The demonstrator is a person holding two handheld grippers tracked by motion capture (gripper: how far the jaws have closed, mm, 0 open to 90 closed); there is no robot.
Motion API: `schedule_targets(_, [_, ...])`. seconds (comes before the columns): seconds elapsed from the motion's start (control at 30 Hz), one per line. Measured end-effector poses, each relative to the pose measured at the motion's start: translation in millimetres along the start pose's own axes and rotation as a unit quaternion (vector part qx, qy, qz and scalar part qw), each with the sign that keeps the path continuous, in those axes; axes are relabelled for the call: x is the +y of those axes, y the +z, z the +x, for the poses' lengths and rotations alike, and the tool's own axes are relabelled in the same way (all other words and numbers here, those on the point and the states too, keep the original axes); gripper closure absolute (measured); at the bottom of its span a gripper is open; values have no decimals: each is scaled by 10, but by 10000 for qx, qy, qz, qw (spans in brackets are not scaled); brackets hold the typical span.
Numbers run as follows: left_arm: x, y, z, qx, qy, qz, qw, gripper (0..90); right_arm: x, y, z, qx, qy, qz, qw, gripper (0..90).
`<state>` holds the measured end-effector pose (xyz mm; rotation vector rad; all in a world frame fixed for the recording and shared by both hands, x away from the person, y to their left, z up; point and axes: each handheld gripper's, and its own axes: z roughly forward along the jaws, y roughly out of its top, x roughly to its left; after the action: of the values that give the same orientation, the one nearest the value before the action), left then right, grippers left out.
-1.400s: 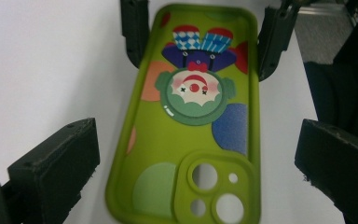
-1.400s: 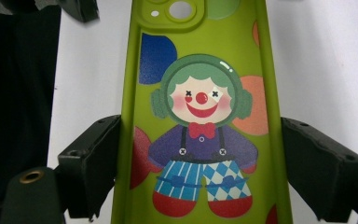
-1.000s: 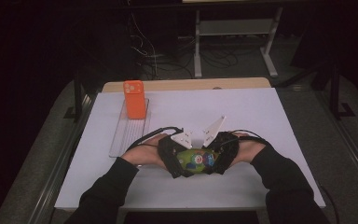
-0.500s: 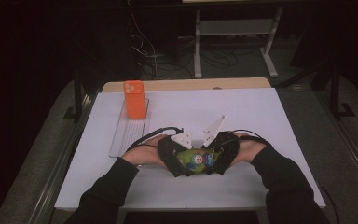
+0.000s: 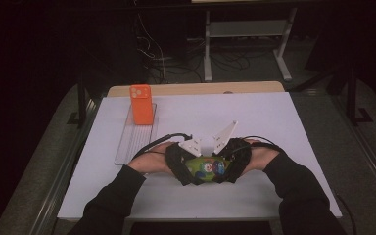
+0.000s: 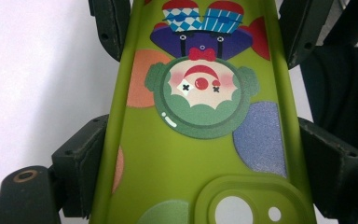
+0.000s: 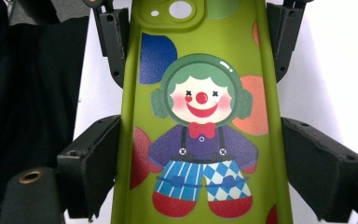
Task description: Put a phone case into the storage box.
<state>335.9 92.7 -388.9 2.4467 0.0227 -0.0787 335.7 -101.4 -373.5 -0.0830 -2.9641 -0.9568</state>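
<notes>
A lime-green phone case [image 5: 205, 169] printed with a clown is held level just above the white table top, near the front middle. My left gripper [image 5: 185, 166] grips its camera-hole end and my right gripper [image 5: 229, 164] grips the other end. In the left gripper view the case [image 6: 191, 154] runs between both black pads [image 6: 81, 156], which press on its long edges; these jaws have just been closing on it. In the right gripper view the case [image 7: 200, 107] likewise sits clamped between the pads [image 7: 95, 154]. The far gripper's jaws show at the top of each gripper view.
An orange phone [image 5: 141, 104] stands upright at the far end of a clear tray [image 5: 134, 142] at the left. The white sheet [image 5: 274, 122] covers the table, with a wooden strip [image 5: 196, 89] behind it. Dark floor, cables and a table frame lie beyond.
</notes>
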Motion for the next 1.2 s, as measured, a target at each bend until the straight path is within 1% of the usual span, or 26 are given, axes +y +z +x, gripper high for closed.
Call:
schedule_targets(0.07, [6,-5,-2,34,22,8,10000,150,-8,-2,-3,-25,-24,-25,10000,147])
schedule_targets(0.13, [9,-24,-12,76,-21,-26,10000,154,-19,-3,-11,1,51,-85,10000,135])
schedule_targets(0.23, [-4,-53,1,109,-182,-84,9997,155,-38,-8,-40,-19,182,-120,9998,23])
schedule_targets(0.27, [-11,-67,17,150,-159,-105,9997,155,-49,-19,-56,7,279,-128,9995,0])
schedule_targets(0.3, [-24,-78,18,171,-228,-113,9995,155,-63,-31,-74,15,376,-171,9991,0])
schedule_targets(0.37, [-49,-85,33,239,-285,-129,9992,155,-104,-81,-104,-97,521,-286,9982,0])
schedule_targets(0.4, [-68,-90,42,286,-309,-74,9991,155,-128,-118,-97,-142,746,-313,9966,0])
schedule_targets(0.47, [-102,-81,32,391,-572,-144,9975,155,-202,-186,-126,-362,927,-569,9934,0])
schedule_targets(0.5, [-117,-86,32,507,-625,-140,9967,155,-237,-212,-132,-476,1032,-667,9913,0])
schedule_targets(0.53, [-134,-89,33,580,-773,-175,9952,155,-273,-237,-143,-625,1085,-793,9890,0])
schedule_targets(0.6, [-161,-102,27,716,-968,-209,9925,155,-342,-276,-150,-785,1277,-935,9843,0])
schedule_targets(0.63, [-172,-106,18,793,-1101,-208,9905,155,-375,-298,-127,-919,1482,-1063,9789,0])
schedule_targets(0.7, [-184,-114,8,1012,-1370,-235,9851,155,-424,-314,-81,-1041,1849,-1331,9681,0])
schedule_targets(0.73, [-187,-116,10,1126,-1441,-246,9828,155,-455,-306,-72,-1210,1896,-1440,9637,0])
schedule_targets(0.77, [-189,-127,14,1246,-1487,-202,9808,155,-481,-296,-55,-1341,2041,-1451,9588,0])
schedule_targets(0.8, [-192,-130,24,1298,-1582,-184,9787,155,-508,-279,-37,-1404,2147,-1458,9555,0])
schedule_targets(0.83, [-194,-122,23,1391,-1707,-252,9751,155,-530,-255,-12,-1504,2269,-1505,9504,0])
schedule_targets(0.87, [-199,-138,36,1420,-1694,-154,9751,155,-552,-226,10,-1563,2396,-1525,9460,0])
schedule_targets(0.9, [-202,-130,42,1465,-1782,-189,9728,155,-570,-207,19,-1599,2409,-1514,9452,0])
schedule_targets(0.93, [-205,-128,43,1523,-1834,-205,9710,155,-582,-182,43,-1670,2536,-1514,9407,0])
schedule_targets(0.97, [-204,-134,48,1564,-1841,-193,9702,155,-604,-155,52,-1759,2567,-1562,9374,0])
schedule_targets(1.0, [-205,-141,54,1586,-1841,-170,9699,155,-623,-126,69,-1818,2653,-1660,9322,0])
schedule_targets(1.03, [-204,-158,62,1619,-1847,-146,9693,155,-637,-100,81,-1868,2703,-1719,9287,0])
schedule_targets(1.07, [-200,-155,63,1692,-1949,-231,9658,155,-643,-68,85,-1893,2716,-1745,9273,0])
schedule_targets(1.13, [-198,-163,73,1707,-2035,-251,9637,155,-640,-10,102,-1967,2698,-1864,9240,0])
schedule_targets(1.2, [-200,-172,81,1708,-2015,-196,9643,155,-625,46,100,-1991,2718,-1835,9235,0])
